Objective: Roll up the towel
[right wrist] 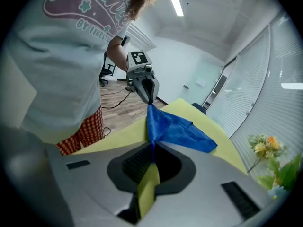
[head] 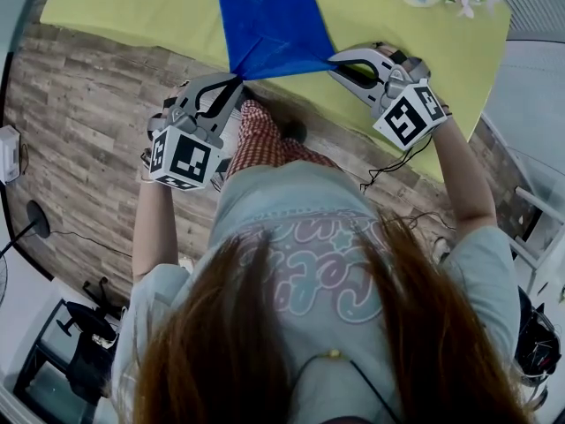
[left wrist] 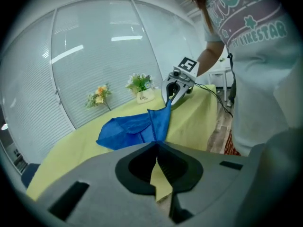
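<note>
Pinching towel (head: 265,20) corners, apparently: left claw (head: 237,81), right claw (head: 336,57).

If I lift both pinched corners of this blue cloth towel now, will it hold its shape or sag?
Probably floppy: the blue cloth towel already bunches into folds between the left gripper and right gripper. Likely light, since thin corner pinches hold it. Its middle would likely sag.
</note>
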Tool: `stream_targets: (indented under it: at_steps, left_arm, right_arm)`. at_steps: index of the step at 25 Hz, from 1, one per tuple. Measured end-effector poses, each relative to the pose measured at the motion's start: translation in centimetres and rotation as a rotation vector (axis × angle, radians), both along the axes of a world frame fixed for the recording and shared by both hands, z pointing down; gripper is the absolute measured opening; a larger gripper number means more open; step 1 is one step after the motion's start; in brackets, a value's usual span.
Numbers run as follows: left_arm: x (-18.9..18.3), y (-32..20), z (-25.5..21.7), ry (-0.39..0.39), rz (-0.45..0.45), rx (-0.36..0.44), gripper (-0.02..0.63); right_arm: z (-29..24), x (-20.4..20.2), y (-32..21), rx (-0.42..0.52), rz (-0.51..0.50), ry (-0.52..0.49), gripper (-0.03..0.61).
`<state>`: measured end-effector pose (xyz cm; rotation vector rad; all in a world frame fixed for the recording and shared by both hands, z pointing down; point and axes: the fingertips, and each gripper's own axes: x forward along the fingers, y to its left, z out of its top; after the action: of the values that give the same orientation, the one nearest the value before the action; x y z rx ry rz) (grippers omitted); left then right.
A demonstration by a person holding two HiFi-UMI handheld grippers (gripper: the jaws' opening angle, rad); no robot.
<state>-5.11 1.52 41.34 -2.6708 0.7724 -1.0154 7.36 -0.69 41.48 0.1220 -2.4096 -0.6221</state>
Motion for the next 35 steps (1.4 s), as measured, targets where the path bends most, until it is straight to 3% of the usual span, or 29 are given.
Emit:
stream_targets:
  at_steps: [3, 8, 14, 16, 19, 22, 24, 27, 29, 30, 35]
  left_arm:
    - [-0.1, 0.7, -0.3, 0.014, -0.022, -0.031, 0.016]
    - [-0.4, -0.1, -0.5, 0.064, -0.048, -0.118, 0.017]
    - [-0.7, -1.7, -0.5, 0.064, -0.051, -0.208, 0.017]
    - [-0.3, -1.3, -0.7, 0.067, -0.014, -0.222, 0.016]
    - [0.3, 0.2, -0.1, 0.064, 0.05, -0.252, 0.017]
    - [0.1, 0.5, 0.4, 0.098, 0.028, -0.287, 0.017]
    - [0.2, 0.1, 0.2, 0.118, -0.001, -0.285, 0.017]
    - [0.4, -0.3, 0.1, 0.117, -0.013, -0.284, 0.017]
    - [0.2, -0.1, 0.1, 0.117, -0.01, -0.287, 0.017]
    - [0.1, -0.1, 0.0, 0.121, -0.01, -0.288, 0.017]
    - [0.0, 0.2, -0.3, 0.139, 0.0, -0.275, 0.017]
  right_arm:
    - [-0.5, 0.0, 0.9, -0.107, 0.022, -0.047, 0.02]
    - [-0.1, 0.1, 0.4, -0.41, 0.1, -0.101, 0.02]
    - [-0.4, -0.3, -1.2, -0.6, 0.141, -0.134, 0.02]
    - [-0.3, -0.1, -0.8, -0.576, 0.122, -0.102, 0.02]
    - [0.8, 0.5, 0.1, -0.411, 0.076, 0.0, 0.021]
    - [1.3, 0.1, 0.6, -0.294, 0.058, 0.029, 0.026]
    - [0.8, -0.1, 0.5, -0.246, 0.059, 0.0, 0.075]
    - [-0.4, -0.1, 0.5, -0.251, 0.059, -0.084, 0.098]
    - [-1.1, -0.4, 0.5, -0.247, 0.038, -0.111, 0.062]
    - [-1.1, -0.6, 0.5, -0.246, 0.03, -0.109, 0.031]
    - [-0.4, -0.7, 1.0, -0.28, -0.006, -0.06, 0.031]
